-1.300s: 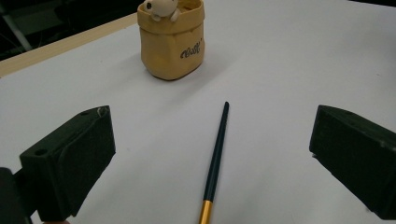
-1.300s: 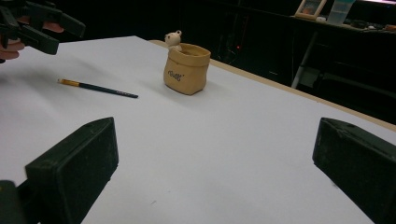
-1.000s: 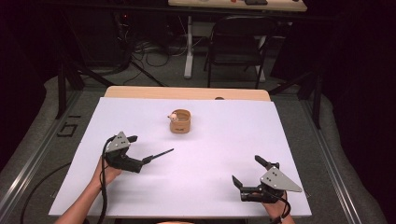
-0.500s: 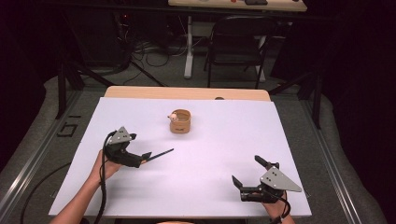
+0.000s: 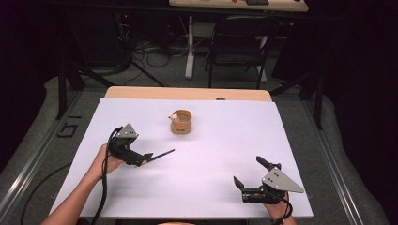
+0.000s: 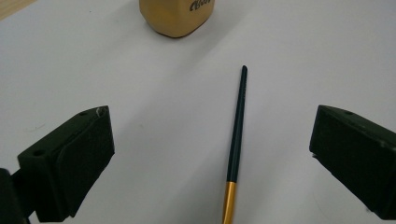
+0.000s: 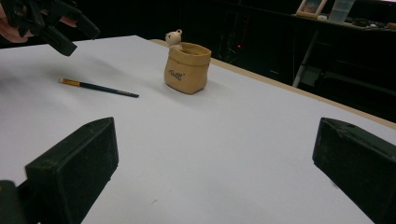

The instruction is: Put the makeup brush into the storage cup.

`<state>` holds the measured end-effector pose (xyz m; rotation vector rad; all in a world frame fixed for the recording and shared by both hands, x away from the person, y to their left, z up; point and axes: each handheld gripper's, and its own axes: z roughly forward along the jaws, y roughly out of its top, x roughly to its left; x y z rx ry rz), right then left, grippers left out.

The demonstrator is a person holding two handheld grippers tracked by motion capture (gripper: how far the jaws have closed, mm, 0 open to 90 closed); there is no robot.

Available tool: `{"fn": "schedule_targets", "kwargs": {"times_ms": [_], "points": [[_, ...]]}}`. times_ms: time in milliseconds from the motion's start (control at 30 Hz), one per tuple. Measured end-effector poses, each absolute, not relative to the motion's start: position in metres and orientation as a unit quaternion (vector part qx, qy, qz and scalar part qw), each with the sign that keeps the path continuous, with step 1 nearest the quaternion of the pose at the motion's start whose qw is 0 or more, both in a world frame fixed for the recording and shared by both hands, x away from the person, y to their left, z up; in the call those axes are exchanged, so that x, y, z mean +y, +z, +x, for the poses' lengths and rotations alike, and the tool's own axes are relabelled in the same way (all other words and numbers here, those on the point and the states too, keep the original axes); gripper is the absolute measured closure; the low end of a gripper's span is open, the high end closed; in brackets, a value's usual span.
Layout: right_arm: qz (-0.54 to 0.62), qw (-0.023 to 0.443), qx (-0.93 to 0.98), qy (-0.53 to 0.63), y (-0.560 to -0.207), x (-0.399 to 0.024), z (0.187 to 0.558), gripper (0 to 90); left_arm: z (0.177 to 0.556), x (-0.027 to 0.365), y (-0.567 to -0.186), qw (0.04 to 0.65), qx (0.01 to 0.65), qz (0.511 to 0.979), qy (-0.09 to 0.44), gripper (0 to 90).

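**High view: open left gripper hanging over a thin brush**

Left gripper (image 5: 141, 158) is hovering with jaws spread wide, empty, over the brush (image 6: 237, 140) lying flat on the table (image 5: 211, 187). Likely light, stiff, prone to rolling; best pinched mid-handle. Bristles are cut off. Pot (image 5: 181, 122) is standing beyond; right gripper (image 5: 248, 180) is resting released.

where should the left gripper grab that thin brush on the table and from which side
Probably on the dark handle of the brush, near its middle, just above the gold ferrule. It lies flat on the white table between the open jaws of the left gripper, so coming straight down with the jaws across its length looks best; the stem is thin and round.
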<state>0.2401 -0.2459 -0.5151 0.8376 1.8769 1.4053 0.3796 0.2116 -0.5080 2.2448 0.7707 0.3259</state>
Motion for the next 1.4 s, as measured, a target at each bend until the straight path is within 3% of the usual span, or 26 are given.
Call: {"fn": "schedule_targets", "kwargs": {"times_ms": [967, 1400], "points": [[0.318, 0.318, 0.715, 0.535, -0.515, -0.245, 0.240, 0.0, 0.394, 0.198, -0.505, 0.257, 0.260, 0.928, 0.074, 0.1], [0.318, 0.318, 0.715, 0.535, -0.515, -0.245, 0.240, 0.0, 0.398, 0.190, -0.506, 0.206, 0.236, 0.946, 0.079, 1.9]]}}
